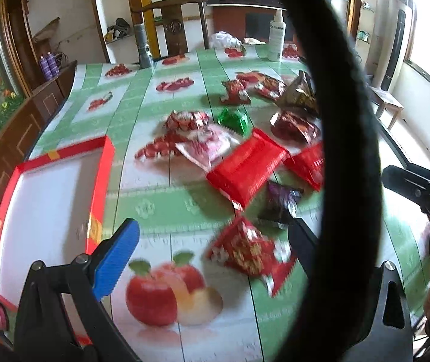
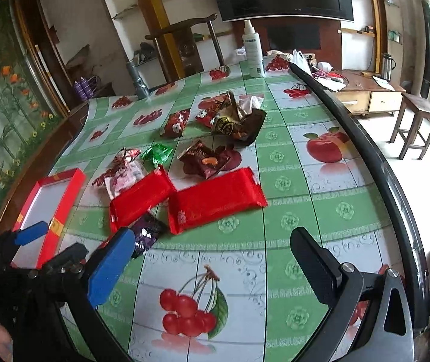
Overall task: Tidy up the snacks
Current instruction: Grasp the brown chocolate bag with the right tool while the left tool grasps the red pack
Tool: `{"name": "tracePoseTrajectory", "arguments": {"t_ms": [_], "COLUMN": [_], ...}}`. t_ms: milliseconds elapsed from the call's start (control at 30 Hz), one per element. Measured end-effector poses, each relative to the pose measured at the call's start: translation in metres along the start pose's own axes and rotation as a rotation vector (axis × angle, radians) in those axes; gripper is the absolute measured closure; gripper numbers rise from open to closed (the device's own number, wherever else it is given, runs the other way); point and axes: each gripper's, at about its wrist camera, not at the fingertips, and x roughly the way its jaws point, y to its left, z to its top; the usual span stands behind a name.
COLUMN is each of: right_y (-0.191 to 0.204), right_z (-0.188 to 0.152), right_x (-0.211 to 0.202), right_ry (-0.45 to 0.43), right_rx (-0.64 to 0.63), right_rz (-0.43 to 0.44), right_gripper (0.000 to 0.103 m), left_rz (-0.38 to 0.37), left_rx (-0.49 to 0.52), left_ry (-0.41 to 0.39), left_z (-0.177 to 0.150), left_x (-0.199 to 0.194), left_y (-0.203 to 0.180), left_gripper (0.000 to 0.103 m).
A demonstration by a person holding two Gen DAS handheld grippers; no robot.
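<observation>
Snack packets lie scattered on the fruit-print tablecloth point(image 2: 290, 199). My left gripper point(image 1: 211, 226) is open, with a red patterned packet point(image 1: 245, 253) lying on the table between its blue finger point(image 1: 118, 259) and black finger point(image 1: 302, 241), untouched. Two flat red packets point(image 2: 142, 196) point(image 2: 218, 199), a purple packet point(image 2: 147, 232), a green one point(image 2: 156, 154) and brown ones point(image 2: 205, 160) lie farther out. The open red box point(image 1: 49, 211), white inside, sits at the left. My right gripper point(image 2: 211, 235) hovers open over bare cloth, holding nothing.
A white spray bottle point(image 2: 254, 51) and a grey flashlight point(image 2: 138, 81) stand at the table's far side, with a wooden chair point(image 2: 184, 36) behind. A thick black band point(image 1: 335, 120) close to the lens hides part of the left wrist view. The table's dark rim point(image 2: 365, 150) runs along the right.
</observation>
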Motion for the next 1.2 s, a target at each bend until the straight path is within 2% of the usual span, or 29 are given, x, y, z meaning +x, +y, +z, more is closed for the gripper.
{"name": "tracePoseTrajectory", "arguments": {"t_ms": [133, 367, 733, 833, 900, 967, 1000, 1033, 1100, 1200], "right_y": [-0.006, -0.013, -0.035, -0.031, -0.026, -0.024, -0.023, -0.023, -0.023, -0.02], "right_z": [0.021, 0.06, 0.106, 0.112, 0.113, 0.115, 0.116, 0.116, 0.115, 0.111], "right_x": [0.012, 0.043, 0.101, 0.119, 0.13, 0.142, 0.146, 0.152, 0.162, 0.167], "right_ry": [-0.033, -0.036, 0.02, 0.055, 0.078, 0.094, 0.099, 0.113, 0.149, 0.166], "right_rx": [0.016, -0.002, 0.011, -0.021, -0.048, -0.071, -0.076, -0.08, -0.08, -0.096], "right_rz": [0.004, -0.014, -0.028, -0.026, -0.029, -0.043, -0.045, -0.046, -0.032, -0.032], "right_gripper": [0.001, 0.004, 0.004, 0.004, 0.004, 0.005, 0.006, 0.012, 0.032, 0.052], "left_rz": [-0.014, -0.065, -0.11, -0.101, -0.097, -0.076, -0.069, -0.073, -0.068, -0.054], "left_rx": [0.048, 0.115, 0.221, 0.252, 0.256, 0.272, 0.282, 0.286, 0.289, 0.284], "left_ry": [0.025, 0.069, 0.092, 0.118, 0.142, 0.129, 0.126, 0.121, 0.111, 0.098], "left_z": [0.022, 0.043, 0.067, 0.068, 0.068, 0.067, 0.067, 0.067, 0.067, 0.067], "left_x": [0.025, 0.053, 0.084, 0.098, 0.109, 0.111, 0.111, 0.111, 0.11, 0.108], "left_y": [-0.004, -0.013, -0.039, -0.045, -0.044, -0.044, -0.044, -0.043, -0.043, -0.04], "left_gripper": [0.004, 0.005, 0.005, 0.01, 0.017, 0.018, 0.019, 0.021, 0.027, 0.04]}}
